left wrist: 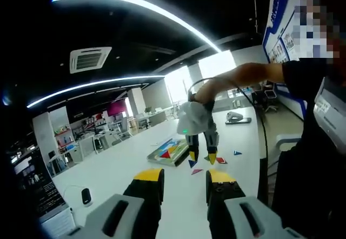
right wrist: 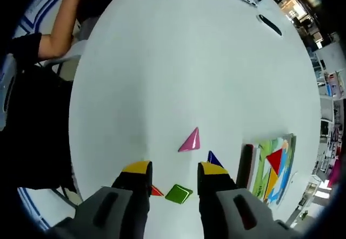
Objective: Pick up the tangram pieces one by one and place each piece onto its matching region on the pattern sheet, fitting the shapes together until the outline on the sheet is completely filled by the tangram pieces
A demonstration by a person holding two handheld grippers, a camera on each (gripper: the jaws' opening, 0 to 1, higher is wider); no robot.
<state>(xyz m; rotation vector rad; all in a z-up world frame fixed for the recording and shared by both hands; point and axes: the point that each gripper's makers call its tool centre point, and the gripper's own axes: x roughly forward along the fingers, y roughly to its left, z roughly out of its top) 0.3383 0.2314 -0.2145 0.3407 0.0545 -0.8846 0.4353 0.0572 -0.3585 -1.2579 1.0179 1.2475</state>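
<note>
A broad stretch of bare white bench (right wrist: 178, 66) lies beyond the pink triangle (right wrist: 190, 141), open for passing. Near that triangle the room tightens: a blue triangle (right wrist: 214, 157) sits just beside it, a green square (right wrist: 178, 193) and an orange-red piece (right wrist: 156, 191) lie nearer the camera between the right tongs (right wrist: 174, 172), whose jaws stand apart. To the far side of the blue triangle, a dark bar (right wrist: 246, 166) and the pattern sheet (right wrist: 273, 168) block the way.
</note>
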